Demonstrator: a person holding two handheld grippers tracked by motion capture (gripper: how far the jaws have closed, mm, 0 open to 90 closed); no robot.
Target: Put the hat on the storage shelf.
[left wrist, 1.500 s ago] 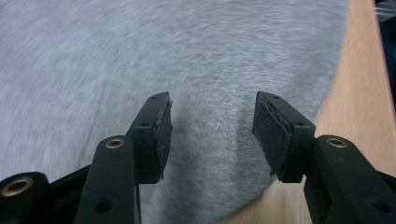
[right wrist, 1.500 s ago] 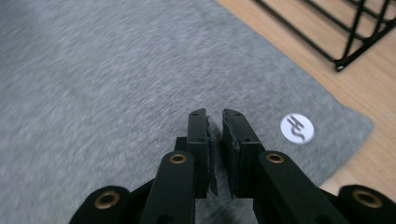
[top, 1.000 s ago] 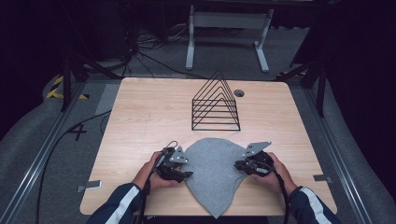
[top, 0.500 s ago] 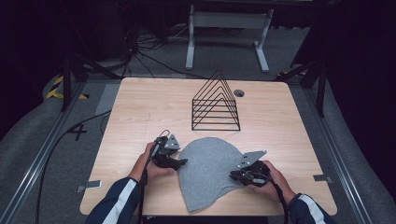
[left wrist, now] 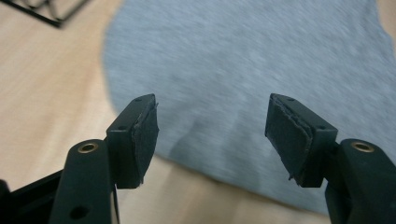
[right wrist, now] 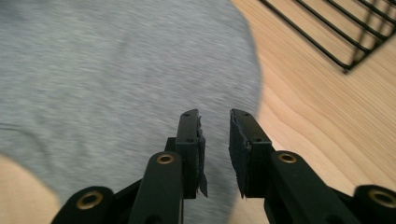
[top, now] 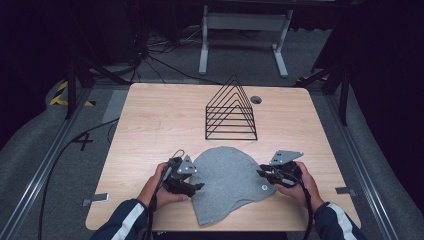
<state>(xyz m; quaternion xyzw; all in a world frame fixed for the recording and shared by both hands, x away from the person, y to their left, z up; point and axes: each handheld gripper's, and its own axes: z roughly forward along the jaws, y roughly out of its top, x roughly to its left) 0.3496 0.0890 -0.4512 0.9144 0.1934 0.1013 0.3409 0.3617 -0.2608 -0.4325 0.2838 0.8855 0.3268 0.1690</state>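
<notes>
A grey beanie (top: 227, 185) is lying flat on the wooden desk (top: 150, 120), near the front edge and pretty much centered between the person's two hands. There's a small round tag on it toward the right side.

The left gripper (top: 192, 186) sits right at the hat's left edge. In the left gripper view its jaws are spread wide apart with nothing between them, just grey fabric (left wrist: 243, 65) below and ahead.

The right gripper (top: 262, 173) is at the hat's right edge. In the right gripper view the jaws are close together with a narrow gap left, holding nothing, hovering over the fabric's rim (right wrist: 116, 84) where it meets bare wood.

Behind the hat, toward the back of the desk, stands a black wire rack (top: 231, 112) shaped like stacked triangles, apart from the hat.
</notes>
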